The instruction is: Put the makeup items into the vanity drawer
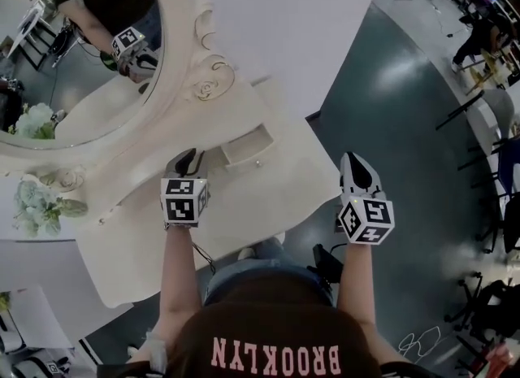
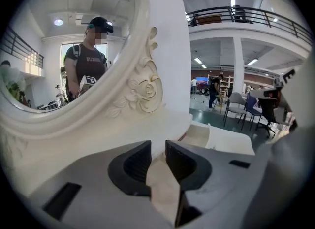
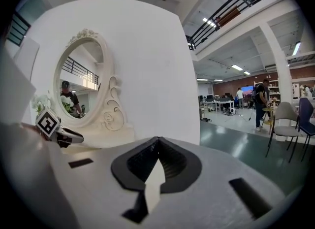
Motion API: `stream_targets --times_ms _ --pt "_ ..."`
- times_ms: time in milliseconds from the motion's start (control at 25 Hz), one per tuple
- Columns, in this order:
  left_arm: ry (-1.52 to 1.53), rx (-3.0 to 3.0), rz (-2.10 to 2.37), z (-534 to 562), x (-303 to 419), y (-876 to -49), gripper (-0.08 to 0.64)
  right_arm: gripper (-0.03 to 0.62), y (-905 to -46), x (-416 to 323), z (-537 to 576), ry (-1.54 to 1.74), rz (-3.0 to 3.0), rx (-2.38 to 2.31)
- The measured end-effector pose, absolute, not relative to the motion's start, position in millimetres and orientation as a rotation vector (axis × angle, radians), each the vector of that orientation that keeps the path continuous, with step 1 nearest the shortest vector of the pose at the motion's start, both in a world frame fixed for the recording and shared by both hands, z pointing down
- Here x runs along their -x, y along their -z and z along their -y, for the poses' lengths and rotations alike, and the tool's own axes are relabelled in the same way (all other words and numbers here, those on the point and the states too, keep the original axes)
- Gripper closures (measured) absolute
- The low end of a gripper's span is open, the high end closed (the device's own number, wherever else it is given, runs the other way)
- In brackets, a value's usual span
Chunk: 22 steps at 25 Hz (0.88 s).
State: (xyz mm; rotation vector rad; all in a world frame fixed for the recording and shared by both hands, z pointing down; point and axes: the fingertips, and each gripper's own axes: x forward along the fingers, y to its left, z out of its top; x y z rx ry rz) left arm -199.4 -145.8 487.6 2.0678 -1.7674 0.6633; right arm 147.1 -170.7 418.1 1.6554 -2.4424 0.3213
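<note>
Grey-green polished flooring [image 1: 390, 108] is filling the right of the head view. A cream vanity worktop [image 1: 272, 197] is occupying the centre and left.

1. Writing: "BROOKLYN" is showing upside down in pink on the person's dark shirt [image 1: 276, 344] at the bottom edge. The same word is appearing again in the reflection at upper left.
2. Count: one oval mirror [image 1: 73, 67] with a carved rose [image 1: 210, 88] on its frame, one drawer [image 1: 244, 147], one bunch of white flowers [image 1: 36, 204] at the left edge, and two grippers, each carrying one cube with square markers.
3. Drawer: it is standing pulled out at the centre of the frame, just above the left gripper [image 1: 188, 159].
4. Left gripper: its jaws are standing slightly apart, with only worktop showing through the narrow gap.
5. Right gripper [image 1: 357, 165]: it is hovering over the floor beside the worktop's right edge, jaws closed together on nothing.
</note>
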Motion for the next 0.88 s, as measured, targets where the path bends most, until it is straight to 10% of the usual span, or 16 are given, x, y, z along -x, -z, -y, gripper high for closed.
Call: stream_targets --times_ms 600,880 --pt "-0.547 -1.993 1.685 98 233 -510 0.242 0.594 -426 -75 161 -0.285 2.503 -1.451" --pt "-0.629 -1.996 1.583 101 205 -544 0.239 0.594 -449 -99 154 -0.338 2.426 -1.477"
